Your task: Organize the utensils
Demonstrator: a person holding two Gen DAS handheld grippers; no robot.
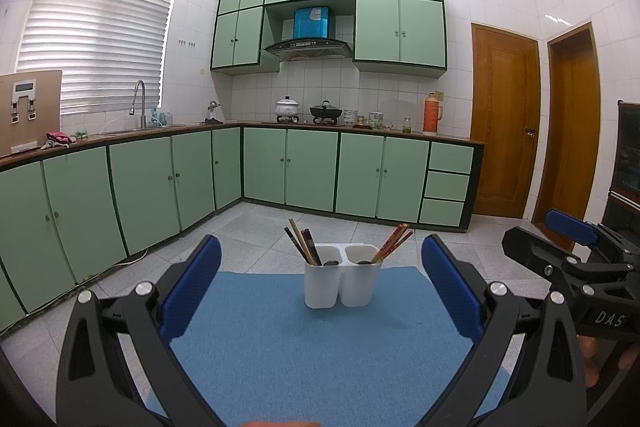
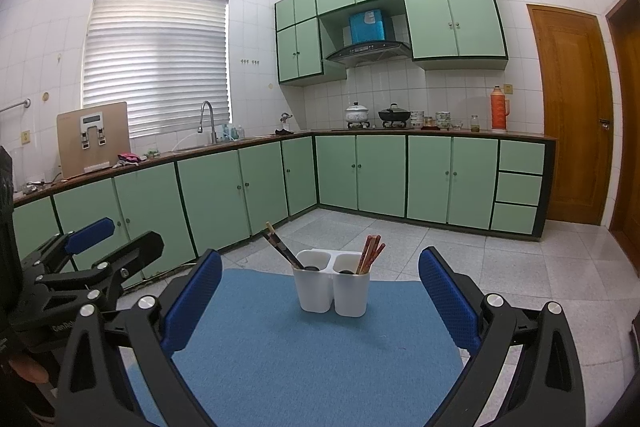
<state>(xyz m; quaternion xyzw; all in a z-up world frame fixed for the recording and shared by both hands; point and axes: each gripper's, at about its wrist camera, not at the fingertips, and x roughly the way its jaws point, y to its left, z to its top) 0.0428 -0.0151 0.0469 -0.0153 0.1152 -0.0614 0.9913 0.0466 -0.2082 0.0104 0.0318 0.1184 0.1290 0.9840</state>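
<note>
A white two-compartment utensil holder stands upright near the far edge of a blue mat. Its left compartment holds dark chopsticks and a dark spoon; its right compartment holds red chopsticks and another dark spoon. My left gripper is open and empty, well short of the holder. My right gripper is open and empty, also short of the holder. Each gripper shows at the side of the other's view.
The mat covers a small table standing on a pale tiled floor. Green kitchen cabinets run along the back and left walls. Wooden doors are at the right.
</note>
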